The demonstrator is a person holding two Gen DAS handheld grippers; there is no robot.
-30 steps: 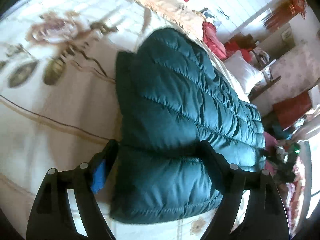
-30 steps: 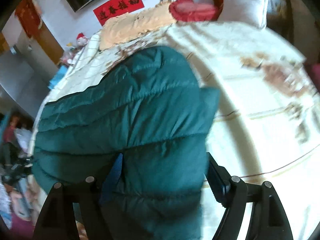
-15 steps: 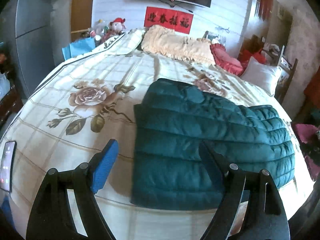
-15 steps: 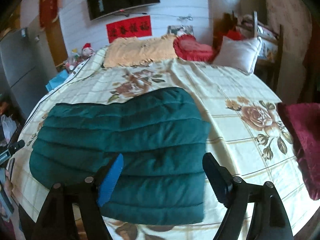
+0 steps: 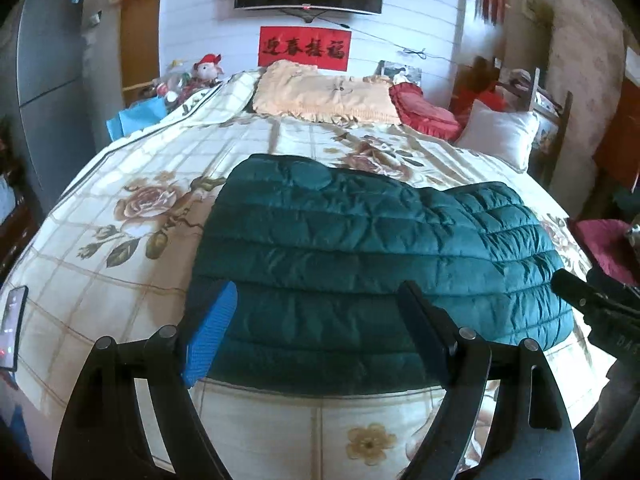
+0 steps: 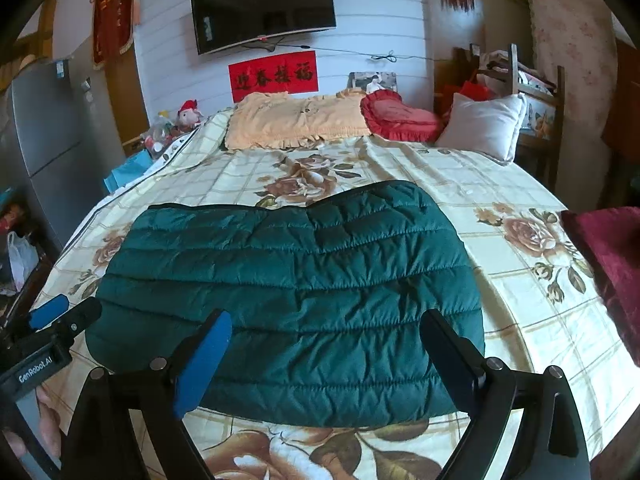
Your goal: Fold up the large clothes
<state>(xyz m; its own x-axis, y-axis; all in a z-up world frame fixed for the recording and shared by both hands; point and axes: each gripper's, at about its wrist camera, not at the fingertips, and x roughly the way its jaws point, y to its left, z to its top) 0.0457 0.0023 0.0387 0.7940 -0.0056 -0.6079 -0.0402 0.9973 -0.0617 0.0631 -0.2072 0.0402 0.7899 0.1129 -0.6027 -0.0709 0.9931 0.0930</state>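
Jacket [image 5: 372, 264] lies folded on bed [image 5: 120, 280], beyond my fingertips; left gripper [image 5: 320, 332] wide, empty; right gripper [image 6: 326, 360] opening, nothing between.

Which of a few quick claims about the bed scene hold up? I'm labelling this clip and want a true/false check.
1. The green puffer jacket lies folded on the floral bedspread. True.
2. The left tongs clamp the jacket. False: they stand open, holding nothing.
3. A phone lies near the bed's left edge. True.
4. The right tongs are shut. False: they are opening, empty.
5. A blue pillow sits at the headboard. False: it is a peach pillow.
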